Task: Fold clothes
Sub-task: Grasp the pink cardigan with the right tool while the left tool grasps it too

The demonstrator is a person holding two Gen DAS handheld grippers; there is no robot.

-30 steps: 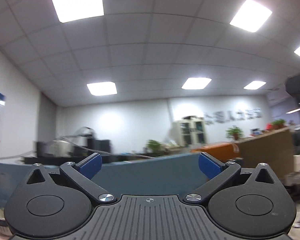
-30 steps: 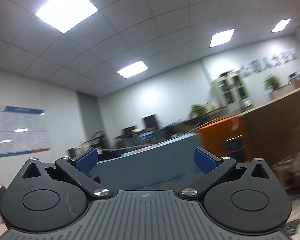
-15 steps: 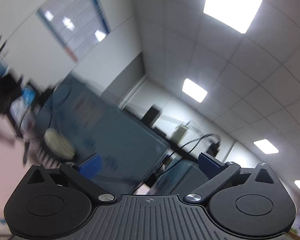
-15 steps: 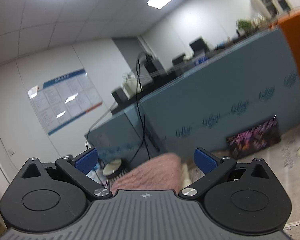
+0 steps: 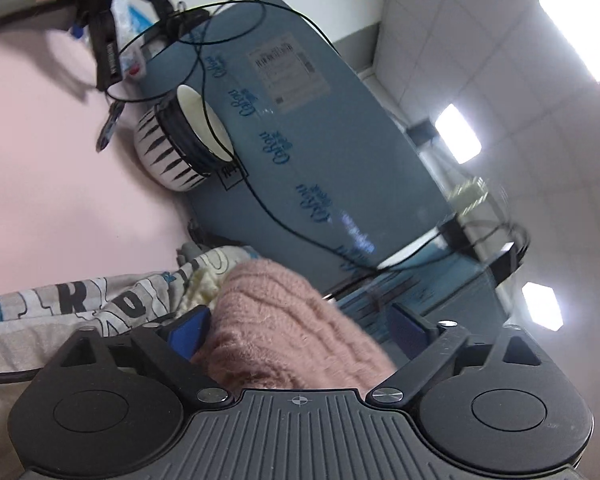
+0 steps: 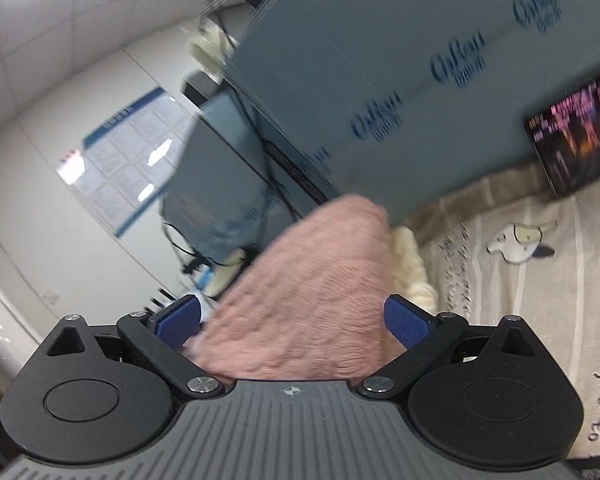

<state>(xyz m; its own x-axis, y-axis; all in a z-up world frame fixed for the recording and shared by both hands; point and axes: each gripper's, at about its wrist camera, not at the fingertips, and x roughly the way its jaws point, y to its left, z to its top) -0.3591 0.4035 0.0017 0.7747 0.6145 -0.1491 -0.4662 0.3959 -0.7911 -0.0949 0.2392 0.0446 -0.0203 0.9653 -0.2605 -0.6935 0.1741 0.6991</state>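
Note:
A pink knitted sweater (image 5: 268, 296) bulges up between the blue pads of my left gripper (image 5: 300, 324). The jaws are closing; the left pad lies against the knit and the right pad stands clear of it. In the right wrist view the same pink sweater (image 6: 320, 264) fills the gap of my right gripper (image 6: 292, 320), whose jaws are closing with both pads just off the wool. A cream knit (image 5: 204, 284) (image 6: 412, 264) lies under the sweater. A grey garment with large printed letters (image 5: 100, 300) spreads to the left. A beige printed cloth (image 6: 520, 300) lies to the right.
A blue printed panel (image 5: 300, 120) (image 6: 420, 80) stands right behind the clothes, with black cables draped over it. A striped bowl (image 5: 180, 144) sits on the pink tabletop (image 5: 40, 160) beside a black device (image 5: 104, 20). A dark picture box (image 6: 572, 136) leans on the panel.
Both grippers swung down from facing the ceiling and office to the table, rolling as they went. The pink sweater now sits between both pairs of jaws, and the left jaws have narrowed.

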